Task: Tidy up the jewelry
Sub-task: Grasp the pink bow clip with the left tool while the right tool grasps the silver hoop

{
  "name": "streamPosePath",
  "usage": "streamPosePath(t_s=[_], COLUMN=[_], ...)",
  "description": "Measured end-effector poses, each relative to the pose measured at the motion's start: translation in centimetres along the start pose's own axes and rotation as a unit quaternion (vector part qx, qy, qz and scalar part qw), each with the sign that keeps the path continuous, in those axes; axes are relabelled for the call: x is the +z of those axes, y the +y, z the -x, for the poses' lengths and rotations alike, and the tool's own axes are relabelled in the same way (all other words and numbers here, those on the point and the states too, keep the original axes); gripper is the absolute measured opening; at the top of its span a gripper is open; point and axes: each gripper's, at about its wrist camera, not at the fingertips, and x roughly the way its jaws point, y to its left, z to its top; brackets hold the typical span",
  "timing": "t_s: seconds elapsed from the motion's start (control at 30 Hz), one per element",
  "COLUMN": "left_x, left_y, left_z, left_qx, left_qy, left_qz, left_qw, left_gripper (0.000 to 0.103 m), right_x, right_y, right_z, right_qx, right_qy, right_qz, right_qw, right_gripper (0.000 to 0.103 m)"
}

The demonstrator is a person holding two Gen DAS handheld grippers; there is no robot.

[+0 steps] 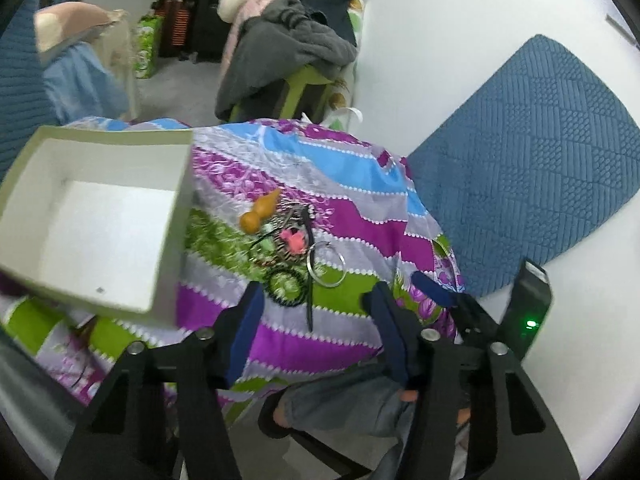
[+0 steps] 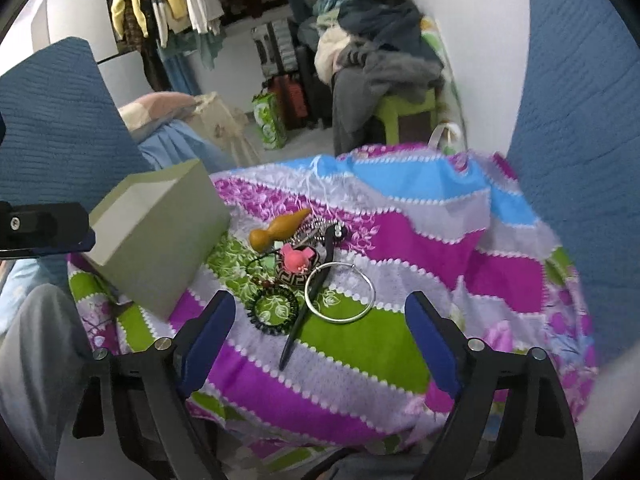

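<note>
The wall (image 1: pixel 460 40) is white. A green stool (image 2: pixel 404 114) stands by it under a heap of clothes (image 2: pixel 384 52), with suitcases (image 2: pixel 288 92) beside it. More clothes hang on a rack (image 2: pixel 168 0).

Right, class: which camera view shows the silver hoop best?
The right wrist view: the hoop lies whole, large and sharp, only a black stick crossing its left edge. The left wrist view shows it smaller and blurrier.

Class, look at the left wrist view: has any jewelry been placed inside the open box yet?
No. The box shows only its bare white floor, while the silver bangle lies outside it on the cloth.
</note>
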Motion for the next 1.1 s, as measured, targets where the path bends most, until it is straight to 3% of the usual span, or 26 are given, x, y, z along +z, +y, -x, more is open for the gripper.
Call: streamPosePath(t_s=[0.33,0.5,0.63,0.73,1.1], left_x=[2.1,2.6,2.9,3.0,3.1], left_y=[0.3,1.6,2.3,2.5,1.8], left_z=[-7.6,-10.8,-12.9,-14.1,-16.1], left_qx=[-0.002,0.0,0.008,0.017,0.043], left_qy=[0.047,0.077,0.091,0.096,0.102], left_qz=[-0.005,0.008,0.011,0.0,-0.034], left_qw=[0.9989,0.997,0.9958,0.9952,0.9933], left_gripper=[0.037,0.029,0.029,0.029,0.029], right_x=[0.1,-0.7,-0.8,-0.5,-0.5], right_y=[-2.1,-2.1,-2.0,-2.2,-2.2], right_z=[-7.1,-9.2,-10.1,-10.5,-10.1], right_qx=[0.003,0.006,0.0,0.024,0.027], right_qy=[0.046,0.07,0.072,0.081,0.094], right_qz=[0.023,0.066,0.087,0.074,0.078], right_qw=[0.999,0.995,0.994,0.994,0.992], right_gripper=[0.086,0.086,0.083,0.067,0.066])
